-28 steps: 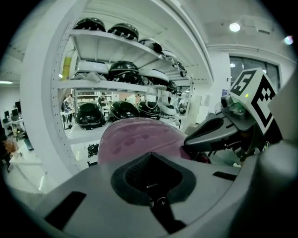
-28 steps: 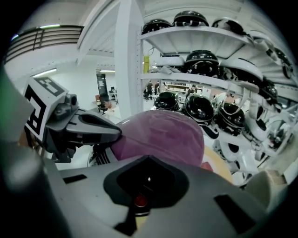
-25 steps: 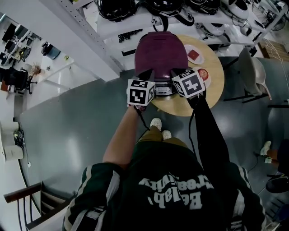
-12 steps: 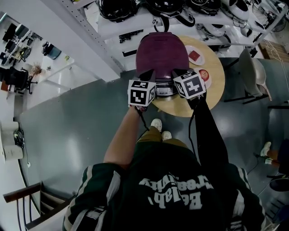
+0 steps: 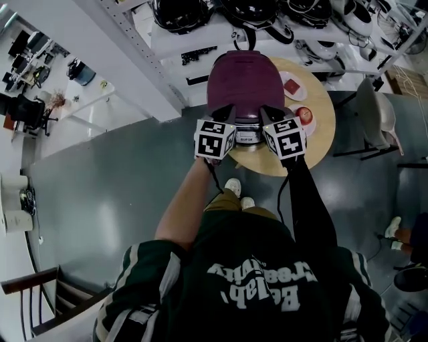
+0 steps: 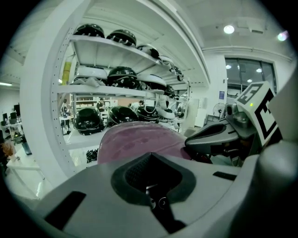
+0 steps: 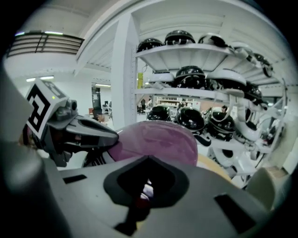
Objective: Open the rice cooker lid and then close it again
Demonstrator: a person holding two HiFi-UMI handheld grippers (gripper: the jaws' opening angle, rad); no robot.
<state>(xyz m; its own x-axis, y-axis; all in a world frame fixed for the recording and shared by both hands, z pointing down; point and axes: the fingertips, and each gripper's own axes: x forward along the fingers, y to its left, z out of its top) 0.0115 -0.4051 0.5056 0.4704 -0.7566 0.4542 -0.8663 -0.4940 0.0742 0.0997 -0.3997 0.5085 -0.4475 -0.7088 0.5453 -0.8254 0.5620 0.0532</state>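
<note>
Rice cooker (image 5: pixel 242 80), its purple lid (image 6: pixel 139 139) down, stands on the round wooden table (image 5: pixel 316 145), with a shelf of helmets (image 5: pixel 175 12) just beyond it. Left gripper (image 5: pixel 226 112) and right gripper (image 5: pixel 266 112) sit side by side at the cooker's near front edge, tips over the lid's front rim; whether they touch it cannot be told. Both pairs of fingers (image 6: pixel 84 200) are pressed together with nothing between them. Small plate (image 5: pixel 292 85) and a red round item (image 5: pixel 303 114) lie just right of the cooker.

Head view: looked steeply down onto the rice cooker (image 5: pixel 242 87). Gripper views: sat close before it, level, sharing its purple lid (image 6: pixel 137 139).
</note>
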